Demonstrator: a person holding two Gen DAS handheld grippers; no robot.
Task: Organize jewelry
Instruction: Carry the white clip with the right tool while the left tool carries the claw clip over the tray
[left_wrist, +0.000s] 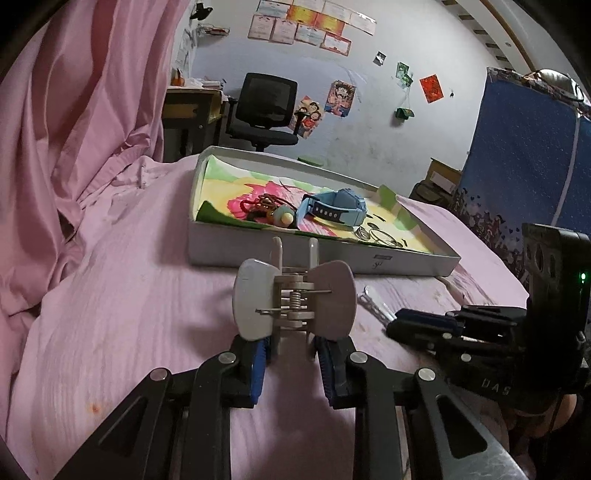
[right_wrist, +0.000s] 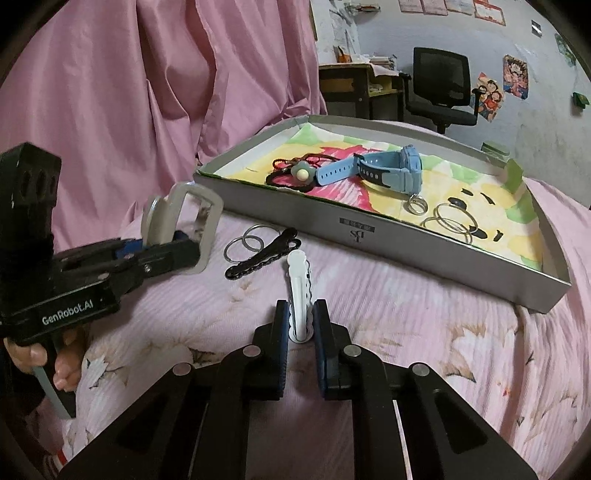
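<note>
My left gripper is shut on a grey claw hair clip, held just above the pink bedspread in front of the grey tray. In the right wrist view that left gripper and the grey claw clip sit at the left. My right gripper is shut on a white scalloped hair clip, low over the bedspread. Inside the tray lie a blue watch, a flower hair tie and several metal rings. A black hair clip and two rings lie on the bed.
Pink curtain fabric hangs behind and to the left of the bed. A black office chair and a desk stand by the far wall. A blue panel rises at the right. A hand holds the left gripper's handle.
</note>
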